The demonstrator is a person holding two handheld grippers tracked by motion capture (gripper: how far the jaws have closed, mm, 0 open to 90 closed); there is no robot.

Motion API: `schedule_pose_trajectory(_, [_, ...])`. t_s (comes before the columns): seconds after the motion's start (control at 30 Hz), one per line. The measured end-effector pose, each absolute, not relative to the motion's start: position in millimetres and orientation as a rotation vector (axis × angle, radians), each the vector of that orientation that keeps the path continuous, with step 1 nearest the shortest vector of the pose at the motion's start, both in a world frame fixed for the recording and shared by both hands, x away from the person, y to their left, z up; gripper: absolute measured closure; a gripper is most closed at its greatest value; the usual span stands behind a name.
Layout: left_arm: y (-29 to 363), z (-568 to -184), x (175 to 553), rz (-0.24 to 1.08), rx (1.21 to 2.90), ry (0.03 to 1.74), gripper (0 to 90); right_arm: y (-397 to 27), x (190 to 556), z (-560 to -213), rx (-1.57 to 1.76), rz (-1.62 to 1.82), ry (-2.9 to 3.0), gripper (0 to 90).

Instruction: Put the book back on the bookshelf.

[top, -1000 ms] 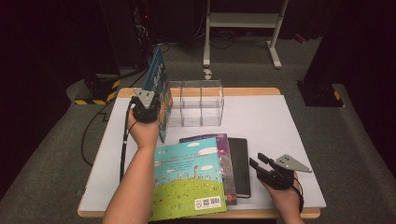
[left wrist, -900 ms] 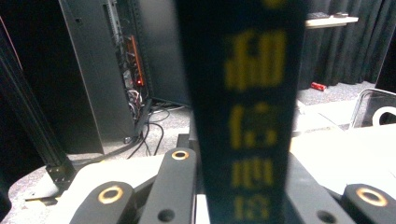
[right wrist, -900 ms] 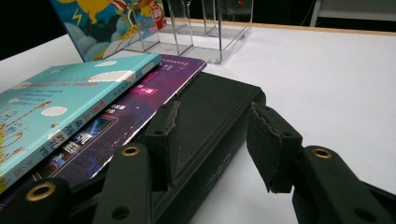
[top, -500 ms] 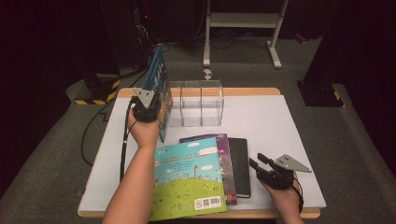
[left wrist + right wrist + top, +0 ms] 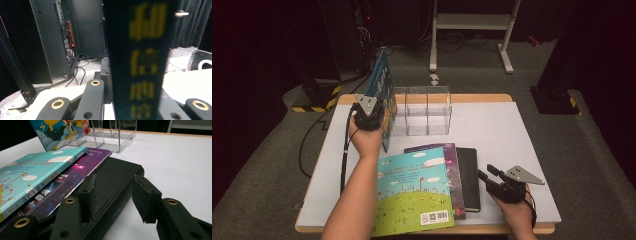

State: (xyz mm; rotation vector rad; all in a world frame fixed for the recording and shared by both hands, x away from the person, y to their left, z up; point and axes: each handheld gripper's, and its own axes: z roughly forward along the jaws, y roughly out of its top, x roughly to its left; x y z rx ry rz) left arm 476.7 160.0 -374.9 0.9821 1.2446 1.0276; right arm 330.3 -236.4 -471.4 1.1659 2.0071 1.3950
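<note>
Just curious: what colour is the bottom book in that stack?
Black, clearest in the right gripper view.

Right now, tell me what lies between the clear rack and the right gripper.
In the high view, bare white table lies between the clear rack and the right gripper; the book stack sits left of it.

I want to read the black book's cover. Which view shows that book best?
The right gripper view: the black book lies close, under the purple book, its edge between the right tool's open jaws. The high view shows it whole but small.
</note>
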Motion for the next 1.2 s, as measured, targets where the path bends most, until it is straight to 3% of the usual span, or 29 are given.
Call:
schedule_pose_trajectory(0.4, [160.9,-375.1,477.3,1.018,0.967,1.253,77.9,-236.5,330.4,-471.8,1.166,1.392,2.009,54.0])
schedule_pose_trajectory(0.5, [163.0,-375.1,477.1,1.002,0.944,1.261,72.1,-236.1,330.3,-471.7,1.163,1.39,2.01,53.8])
schedule_pose_trajectory(1.2, [167.2,-375.3,466.8,0.898,0.979,1.253,56.4,-233.3,330.3,-473.1,1.156,1.377,2.025,53.4])
